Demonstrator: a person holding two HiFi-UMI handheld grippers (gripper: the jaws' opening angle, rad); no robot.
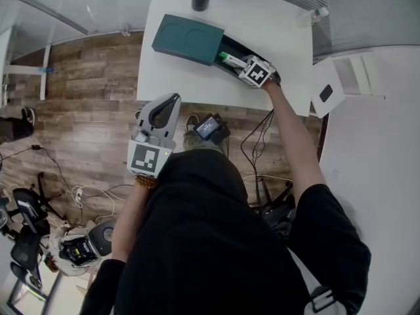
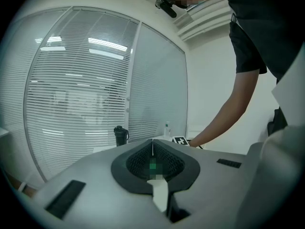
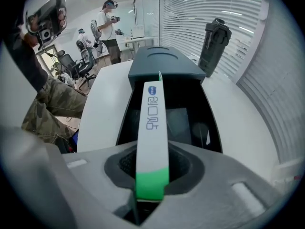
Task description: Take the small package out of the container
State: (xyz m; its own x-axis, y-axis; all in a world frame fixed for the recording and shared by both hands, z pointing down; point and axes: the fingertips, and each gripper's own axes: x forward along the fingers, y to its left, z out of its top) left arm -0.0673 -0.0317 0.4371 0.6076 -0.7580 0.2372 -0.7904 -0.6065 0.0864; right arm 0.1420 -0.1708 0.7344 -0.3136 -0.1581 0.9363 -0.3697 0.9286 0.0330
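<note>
The right gripper (image 3: 153, 170) has its jaws closed on the small package (image 3: 153, 123), a slim white strip with a green end; the green end sits between the pads and the white length runs straight out ahead of the jaws, tilted upward at its far tip. Directly below and ahead of those jaws lies the open, dark inside of the container (image 3: 125, 120), so the package is over the container's opening (whether its underside still touches the interior I cannot tell). Just past the package's far tip sits the dark green cover (image 3: 159, 63), lying over the container's far part. Further ahead and to the right of the jaws a black tumbler (image 3: 214, 44) stands upright on the white worktop (image 3: 102, 109). The left gripper (image 2: 152, 149) has its jaws pressed together with nothing between them; in the head view it is held off the near edge of the worktop, well apart from the container, and the tumbler stands well ahead of its jaws and a little to their left.
</note>
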